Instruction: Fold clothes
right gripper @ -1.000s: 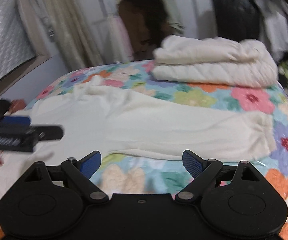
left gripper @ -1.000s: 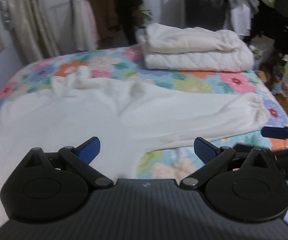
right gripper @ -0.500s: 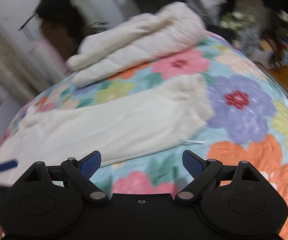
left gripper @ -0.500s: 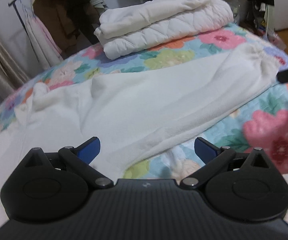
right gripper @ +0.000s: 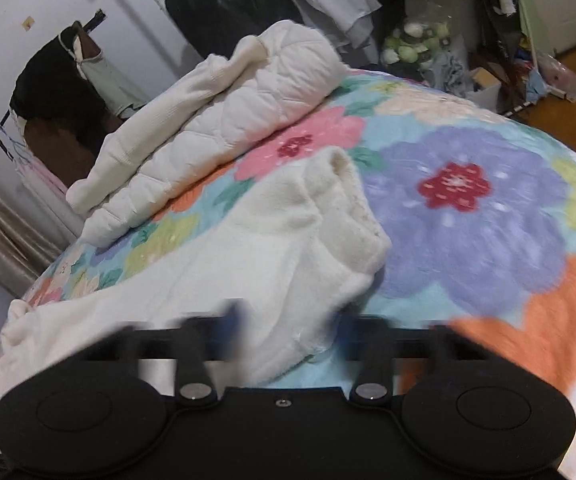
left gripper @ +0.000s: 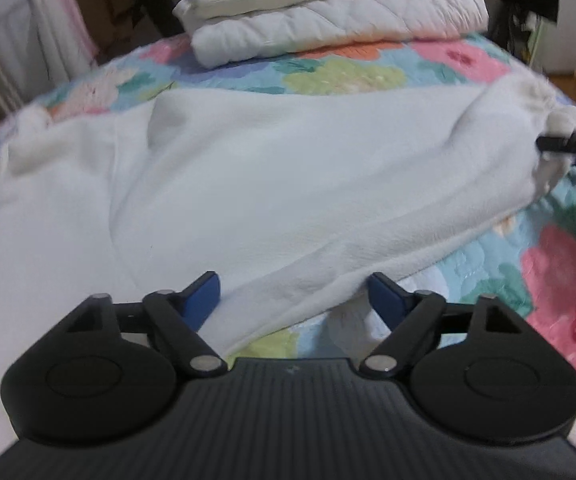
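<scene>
White garment (left gripper: 272, 184) lay spread on floral bedspread (right gripper: 487, 216). Left gripper (left gripper: 293, 294) spread wide, sleeve edge between fingers, positioned for fold grip. Right gripper (right gripper: 288, 320) at cuff (right gripper: 339, 216); blur, finger state undeterminable.

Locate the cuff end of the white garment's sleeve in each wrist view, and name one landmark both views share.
Left wrist view: the sleeve cuff is at the far right edge, beside the right gripper.
Right wrist view: the cuff is center frame, just ahead of the blurred fingers.
Shared landmark: the folded white quilt on the floral bedspread.
</scene>
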Demonstrator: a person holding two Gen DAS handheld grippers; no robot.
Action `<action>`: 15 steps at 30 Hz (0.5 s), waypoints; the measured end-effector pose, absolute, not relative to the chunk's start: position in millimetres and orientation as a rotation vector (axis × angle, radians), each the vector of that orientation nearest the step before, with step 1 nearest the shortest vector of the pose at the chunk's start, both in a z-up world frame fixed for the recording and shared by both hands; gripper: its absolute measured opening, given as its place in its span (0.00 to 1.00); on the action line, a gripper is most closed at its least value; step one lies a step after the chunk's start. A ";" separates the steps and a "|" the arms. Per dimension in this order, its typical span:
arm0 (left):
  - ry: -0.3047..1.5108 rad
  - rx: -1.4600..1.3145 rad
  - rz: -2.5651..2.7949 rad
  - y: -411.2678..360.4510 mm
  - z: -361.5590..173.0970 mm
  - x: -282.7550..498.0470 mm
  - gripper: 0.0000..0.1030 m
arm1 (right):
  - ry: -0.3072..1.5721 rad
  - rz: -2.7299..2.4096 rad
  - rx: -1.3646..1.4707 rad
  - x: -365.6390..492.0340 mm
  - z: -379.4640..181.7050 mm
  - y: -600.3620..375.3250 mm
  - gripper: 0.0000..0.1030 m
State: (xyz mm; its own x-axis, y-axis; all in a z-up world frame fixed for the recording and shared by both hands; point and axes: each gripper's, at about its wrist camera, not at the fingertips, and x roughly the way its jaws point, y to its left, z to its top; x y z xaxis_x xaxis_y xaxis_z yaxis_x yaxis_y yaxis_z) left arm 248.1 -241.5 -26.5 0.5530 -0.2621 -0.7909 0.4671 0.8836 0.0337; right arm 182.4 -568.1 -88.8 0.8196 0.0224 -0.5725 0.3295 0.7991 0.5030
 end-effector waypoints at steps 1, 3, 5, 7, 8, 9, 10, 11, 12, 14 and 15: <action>0.882 0.228 -0.449 -235.5 -22.9 247.7 0.78 | 0.584 -0.162 0.628 185.4 -84.8 -564.2 0.15; 0.838 0.202 -0.470 -224.9 -12.6 242.7 0.78 | 0.556 -0.126 0.603 189.2 -72.3 -552.8 0.14; 0.778 0.186 -0.486 -216.4 0.9 234.2 0.79 | 0.522 -0.067 0.561 189.9 -51.7 -535.8 0.14; 0.719 0.159 -0.505 -206.6 16.2 223.4 0.80 | 0.495 0.009 0.556 192.3 -30.6 -519.9 0.14; 0.691 0.146 -0.516 -201.9 24.3 217.8 0.80 | 0.488 0.064 0.567 195.8 -19.7 -510.9 0.14; 0.662 0.140 -0.521 -196.9 31.9 211.5 0.80 | 0.484 0.125 0.579 200.1 -8.8 -501.4 0.14; 0.623 0.145 -0.514 -190.1 39.7 203.4 0.80 | 0.493 0.192 0.584 206.4 1.2 -488.7 0.14; 0.582 0.154 -0.501 -181.3 46.4 194.8 0.80 | 0.506 0.261 0.585 213.6 10.9 -474.7 0.13; 0.554 0.160 -0.490 -172.3 50.8 188.5 0.80 | 0.520 0.331 0.585 220.8 20.5 -460.7 0.13; 0.533 0.157 -0.459 -147.9 56.4 183.2 0.80 | 0.532 0.443 0.577 235.5 35.6 -426.3 0.13; 0.538 0.149 -0.439 -133.8 57.4 183.0 0.80 | 0.536 0.496 0.572 242.8 42.8 -408.6 0.13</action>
